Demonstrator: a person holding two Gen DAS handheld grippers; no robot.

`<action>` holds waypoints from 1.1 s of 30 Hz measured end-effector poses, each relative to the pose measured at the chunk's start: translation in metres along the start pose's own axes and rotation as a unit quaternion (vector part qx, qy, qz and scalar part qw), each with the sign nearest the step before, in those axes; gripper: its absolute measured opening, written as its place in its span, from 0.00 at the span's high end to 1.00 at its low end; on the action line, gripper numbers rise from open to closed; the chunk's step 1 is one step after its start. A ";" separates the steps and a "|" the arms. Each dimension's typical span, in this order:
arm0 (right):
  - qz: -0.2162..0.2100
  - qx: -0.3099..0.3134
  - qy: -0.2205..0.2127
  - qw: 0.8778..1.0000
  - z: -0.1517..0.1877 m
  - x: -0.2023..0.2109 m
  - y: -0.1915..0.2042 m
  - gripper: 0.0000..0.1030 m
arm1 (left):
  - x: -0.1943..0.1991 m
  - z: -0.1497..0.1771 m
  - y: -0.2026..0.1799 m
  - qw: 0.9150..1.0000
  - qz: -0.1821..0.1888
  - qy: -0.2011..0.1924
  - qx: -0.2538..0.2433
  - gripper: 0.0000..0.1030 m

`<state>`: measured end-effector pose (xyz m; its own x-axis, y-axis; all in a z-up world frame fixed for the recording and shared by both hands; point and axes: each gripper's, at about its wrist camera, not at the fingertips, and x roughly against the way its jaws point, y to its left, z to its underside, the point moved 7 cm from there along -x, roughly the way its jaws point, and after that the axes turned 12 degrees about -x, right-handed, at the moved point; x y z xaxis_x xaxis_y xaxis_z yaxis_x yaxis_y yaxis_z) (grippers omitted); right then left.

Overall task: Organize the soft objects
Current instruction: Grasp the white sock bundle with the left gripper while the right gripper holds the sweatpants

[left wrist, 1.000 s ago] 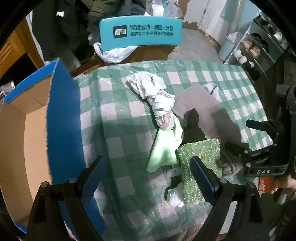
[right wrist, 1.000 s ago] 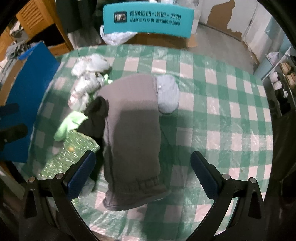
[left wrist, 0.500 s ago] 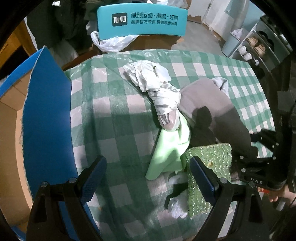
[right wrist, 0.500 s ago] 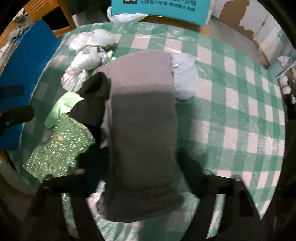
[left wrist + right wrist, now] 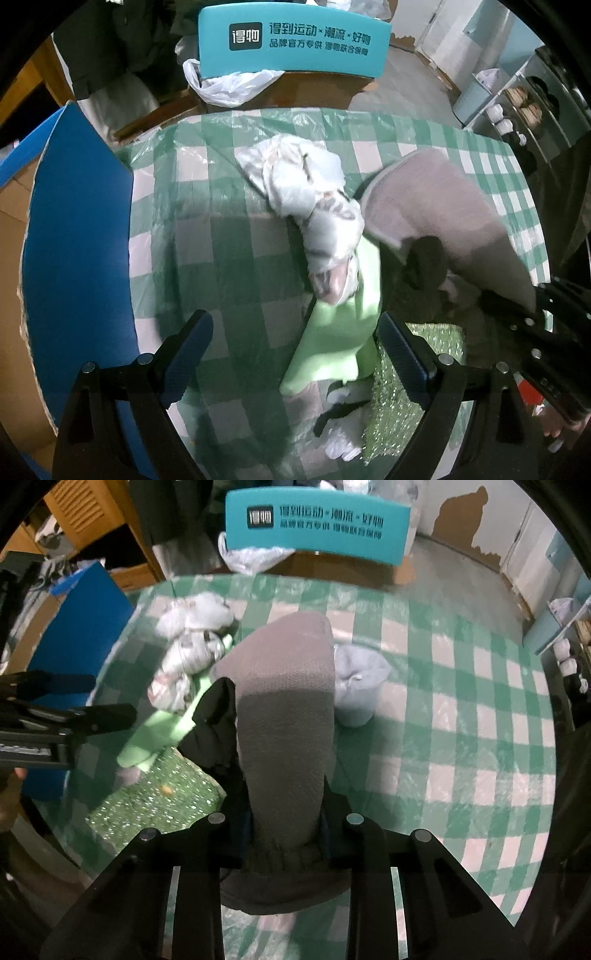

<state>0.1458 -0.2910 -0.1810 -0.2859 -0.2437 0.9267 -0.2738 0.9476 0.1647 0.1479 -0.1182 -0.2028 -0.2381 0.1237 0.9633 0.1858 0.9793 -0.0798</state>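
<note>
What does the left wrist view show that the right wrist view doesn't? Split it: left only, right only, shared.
Left wrist only: the cardboard inside of the blue box, the left gripper with its fingers spread wide and nothing between them, and white scraps at the table's near edge.

Right wrist only: the pale blue cloth beside the grey garment, and the right gripper closing on that garment's cuffed end.

Both: the grey garment, light green cloth, white printed bundle, sparkly green sheet and checked tablecloth.
</note>
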 end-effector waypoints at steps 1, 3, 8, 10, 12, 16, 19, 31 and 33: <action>-0.001 -0.002 -0.005 1.000 -0.003 0.003 0.000 0.76 | -0.001 -0.002 0.000 1.000 -0.003 0.000 0.000 0.10; -0.004 -0.009 -0.016 1.000 -0.007 0.010 -0.002 0.76 | -0.005 -0.008 0.002 1.000 -0.011 0.001 0.000 0.10; -0.006 -0.025 -0.037 0.999 -0.017 0.021 -0.007 0.76 | -0.021 -0.018 0.005 1.000 -0.006 0.010 0.018 0.10; -0.006 -0.028 -0.041 0.999 -0.019 0.025 -0.009 0.76 | -0.027 -0.020 0.004 1.000 -0.001 0.014 0.027 0.10; -0.004 -0.031 -0.042 0.999 -0.021 0.023 -0.009 0.76 | -0.033 -0.023 0.004 0.999 0.000 0.016 0.032 0.10; -0.002 -0.041 -0.036 0.999 -0.022 0.019 -0.015 0.76 | -0.041 -0.029 0.001 0.999 0.001 0.019 0.035 0.10; -0.003 -0.046 -0.032 0.998 -0.022 0.018 -0.019 0.76 | -0.044 -0.030 0.000 0.999 0.006 0.016 0.038 0.27; -0.005 -0.043 -0.031 0.999 -0.026 0.018 -0.018 0.76 | -0.038 -0.029 -0.001 0.999 0.046 0.004 0.030 0.70; -0.005 -0.042 -0.030 0.999 -0.025 0.018 -0.017 0.76 | -0.033 -0.028 0.002 0.999 0.046 0.000 0.029 0.70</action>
<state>0.1683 -0.3067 -0.1583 -0.3396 -0.2631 0.9030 -0.1989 0.9584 0.2045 0.1828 -0.1248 -0.2278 -0.2226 0.2135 0.9512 0.1521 0.9714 -0.1824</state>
